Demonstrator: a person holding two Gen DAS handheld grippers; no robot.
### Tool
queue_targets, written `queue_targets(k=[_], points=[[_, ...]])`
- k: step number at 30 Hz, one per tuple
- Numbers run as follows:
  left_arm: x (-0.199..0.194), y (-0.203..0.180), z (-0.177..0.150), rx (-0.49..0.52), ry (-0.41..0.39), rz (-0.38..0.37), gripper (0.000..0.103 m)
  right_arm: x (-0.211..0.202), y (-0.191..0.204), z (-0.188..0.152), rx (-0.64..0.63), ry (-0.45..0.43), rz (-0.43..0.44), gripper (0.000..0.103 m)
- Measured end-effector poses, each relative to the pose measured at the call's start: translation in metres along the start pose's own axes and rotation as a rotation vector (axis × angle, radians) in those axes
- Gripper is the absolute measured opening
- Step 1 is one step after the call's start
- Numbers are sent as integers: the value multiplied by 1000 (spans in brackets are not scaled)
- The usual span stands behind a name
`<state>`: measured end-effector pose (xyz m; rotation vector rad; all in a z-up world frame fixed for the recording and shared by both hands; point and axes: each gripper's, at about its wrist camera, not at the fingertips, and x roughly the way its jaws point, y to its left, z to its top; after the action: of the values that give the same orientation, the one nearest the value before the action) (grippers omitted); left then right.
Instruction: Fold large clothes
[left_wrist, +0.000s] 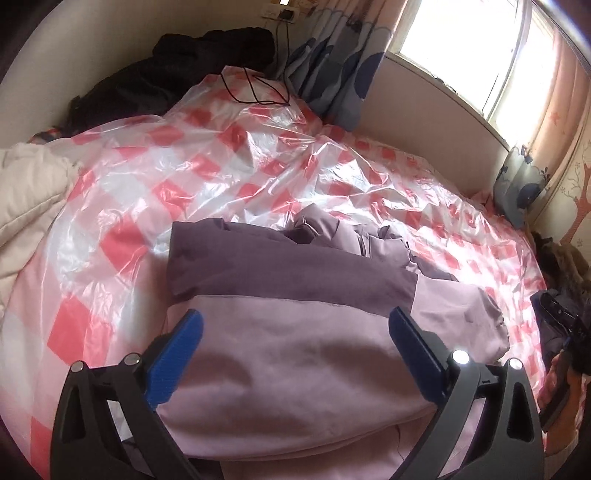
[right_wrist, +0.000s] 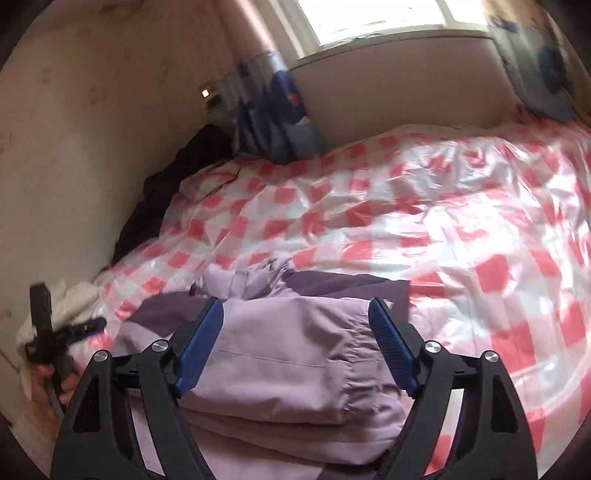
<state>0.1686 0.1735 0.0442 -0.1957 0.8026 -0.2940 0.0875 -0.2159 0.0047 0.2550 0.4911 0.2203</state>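
jacket (left_wrist: 295, 350) | lilac with dark purple panels | folded into a thick bundle | lying on checked plastic sheet (left_wrist: 122, 206)

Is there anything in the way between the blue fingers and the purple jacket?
Nothing visible is. The purple jacket lies right under both open grippers, left gripper and right gripper, on the checked plastic sheet. The black cable lies far off.

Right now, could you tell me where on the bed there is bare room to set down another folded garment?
The checked plastic sheet lies bare between the lilac jacket and the wall under the window, and on the side toward the blue curtain. It is crowded by the dark clothes and cable in the corner, and by the cream blanket.
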Motion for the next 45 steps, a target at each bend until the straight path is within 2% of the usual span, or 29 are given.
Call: queue_targets(k=[1, 3, 4, 5, 6, 7, 10, 12, 14, 15, 16, 18, 19, 20, 22, 23, 24, 26, 30, 37, 45], points=[[11, -1, 1, 10, 22, 9, 96, 20, 14, 1, -48, 56, -2, 78], [35, 3, -1, 14, 68, 47, 96, 63, 28, -12, -132, 166, -85, 78], [45, 6, 0, 16, 83, 64, 96, 83, 25, -23, -144, 221, -131, 78], [54, 8, -4, 24, 89, 65, 96, 102, 14, -36, -122, 278, -140, 77], [59, 9, -8, 44, 87, 54, 96, 113, 1, -50, -91, 308, -119, 78], [64, 7, -12, 75, 86, 61, 96, 117, -10, -60, -84, 297, -104, 78], [68, -2, -18, 140, 102, 125, 96, 116, -6, -60, -89, 308, -119, 77], [51, -7, -15, 144, 90, 141, 96, 94, 4, -52, -96, 280, -116, 77], [26, -13, -16, 172, 32, 100, 96, 60, 19, -45, -158, 198, -78, 79], [19, -15, -19, 188, 16, 101, 96, 49, 25, -44, -189, 181, -89, 83], [18, -15, -22, 198, 22, 102, 96, 47, 26, -48, -215, 195, -116, 88], [38, -11, -31, 212, 114, 108, 96, 69, 14, -65, -238, 335, -175, 89], [53, -9, -37, 224, 171, 121, 96, 79, 4, -73, -219, 373, -148, 89], [58, -8, -43, 239, 178, 141, 96, 77, -2, -75, -193, 367, -121, 89], [47, -12, -45, 243, 165, 173, 96, 56, -5, -68, -127, 338, -102, 89], [37, -15, -46, 245, 154, 169, 96, 40, -5, -65, -93, 316, -62, 89], [24, -20, -48, 259, 137, 162, 96, 23, -6, -64, -71, 308, -16, 89], [-3, -30, -58, 316, 104, 177, 96, -7, -7, -69, -50, 317, 2, 89], [-52, -45, -87, 443, 73, 241, 96, -62, -19, -101, 4, 397, 12, 89], [-122, -62, -138, 578, 61, 311, 96, -130, -51, -172, 170, 516, 54, 89], [-184, -71, -181, 626, 39, 329, 96, -164, -60, -212, 289, 590, 107, 89]])
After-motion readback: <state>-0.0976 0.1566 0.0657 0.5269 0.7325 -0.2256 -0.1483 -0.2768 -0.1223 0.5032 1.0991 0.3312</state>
